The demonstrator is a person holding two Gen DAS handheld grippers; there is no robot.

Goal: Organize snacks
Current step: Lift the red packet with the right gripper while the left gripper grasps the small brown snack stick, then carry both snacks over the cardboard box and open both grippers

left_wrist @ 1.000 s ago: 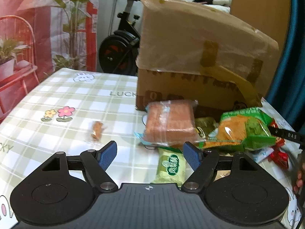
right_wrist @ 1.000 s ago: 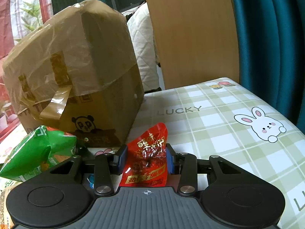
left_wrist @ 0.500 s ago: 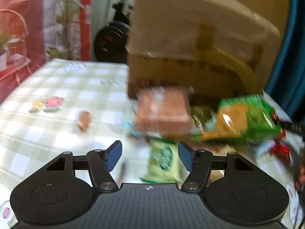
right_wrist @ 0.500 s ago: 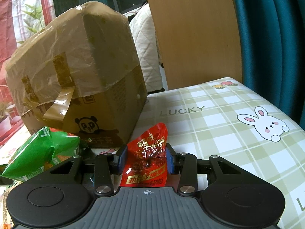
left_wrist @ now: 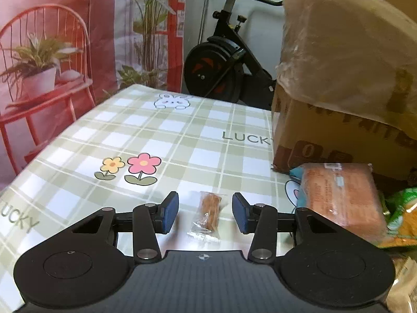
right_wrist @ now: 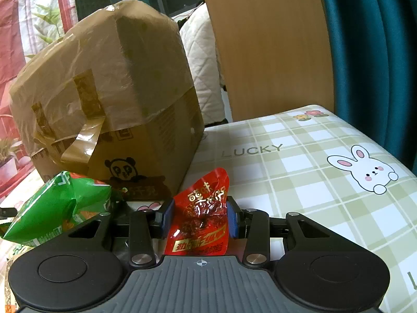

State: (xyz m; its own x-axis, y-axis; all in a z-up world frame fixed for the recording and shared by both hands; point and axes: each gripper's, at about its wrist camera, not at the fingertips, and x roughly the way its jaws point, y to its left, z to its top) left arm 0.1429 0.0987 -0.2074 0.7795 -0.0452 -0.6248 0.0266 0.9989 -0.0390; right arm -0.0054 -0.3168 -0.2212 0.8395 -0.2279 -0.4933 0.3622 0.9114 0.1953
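The left gripper [left_wrist: 205,215] has swung leftward across the checked tablecloth: the small clear-wrapped brown snack bar [left_wrist: 208,215], earlier upper left of its fingers, now lies between the spread blue pads, low centre of frame. The orange-brown wrapped cake [left_wrist: 341,198] has slid to the right edge, and the light-green packet has left view.

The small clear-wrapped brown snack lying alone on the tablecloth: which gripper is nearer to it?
Left. The left gripper is open with the brown snack lying between its fingers. The right gripper is shut on a red packet; the brown snack is not in its view.
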